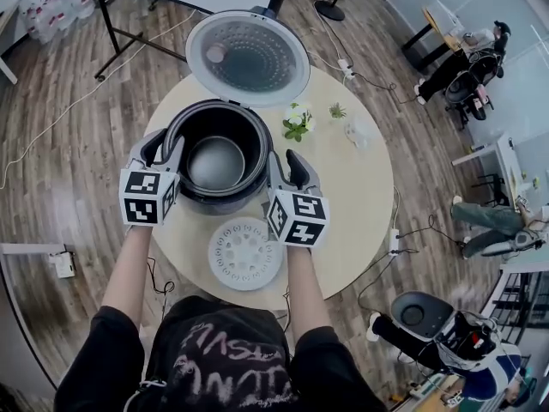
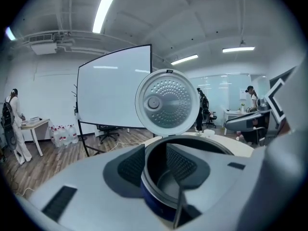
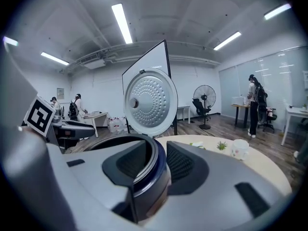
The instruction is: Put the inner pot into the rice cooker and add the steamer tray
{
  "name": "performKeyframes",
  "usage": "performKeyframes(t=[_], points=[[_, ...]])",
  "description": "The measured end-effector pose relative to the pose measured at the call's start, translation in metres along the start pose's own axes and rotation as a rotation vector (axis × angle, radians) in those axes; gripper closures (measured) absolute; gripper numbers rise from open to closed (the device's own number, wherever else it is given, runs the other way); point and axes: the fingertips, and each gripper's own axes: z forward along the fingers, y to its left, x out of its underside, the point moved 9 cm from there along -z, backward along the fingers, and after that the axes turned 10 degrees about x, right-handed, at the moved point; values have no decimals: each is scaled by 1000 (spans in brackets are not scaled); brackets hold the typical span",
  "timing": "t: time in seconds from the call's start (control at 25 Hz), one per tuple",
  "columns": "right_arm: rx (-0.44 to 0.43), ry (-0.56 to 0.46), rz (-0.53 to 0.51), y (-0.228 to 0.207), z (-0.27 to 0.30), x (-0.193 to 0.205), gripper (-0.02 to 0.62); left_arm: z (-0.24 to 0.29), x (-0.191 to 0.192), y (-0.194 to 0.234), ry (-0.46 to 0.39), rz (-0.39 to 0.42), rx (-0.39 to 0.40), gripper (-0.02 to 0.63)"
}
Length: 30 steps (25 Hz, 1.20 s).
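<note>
The rice cooker (image 1: 216, 206) stands on the round table (image 1: 352, 204) with its lid (image 1: 247, 57) swung up. The dark inner pot (image 1: 214, 163) is in its opening; how deep it sits I cannot tell. My left gripper (image 1: 165, 148) straddles the pot's left rim and my right gripper (image 1: 286, 166) its right rim. In the left gripper view (image 2: 156, 162) the rim and blue wall (image 2: 154, 201) pass between open jaws, with a gap at the inner pad. The right gripper view (image 3: 154, 162) shows the same wall (image 3: 154, 177). The white steamer tray (image 1: 245, 253) lies flat in front of the cooker.
A small potted plant (image 1: 296, 125), a second sprig (image 1: 337, 110) and a white cup (image 3: 239, 148) stand at the table's far right. A whiteboard on a stand (image 2: 114, 88) is behind the table. People and desks are farther off in the room.
</note>
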Motion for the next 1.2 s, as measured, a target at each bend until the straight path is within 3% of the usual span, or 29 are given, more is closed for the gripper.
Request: performKeyframes(t=[0.28, 0.6, 1.2], points=[[30, -52, 27, -4, -44, -5, 477, -28, -15, -21, -97, 18, 58, 472], [93, -88, 72, -22, -98, 7, 520, -52, -8, -56, -134, 26, 118, 521], [104, -129, 121, -76, -186, 45, 591, -100, 13, -135, -173, 32, 107, 593]])
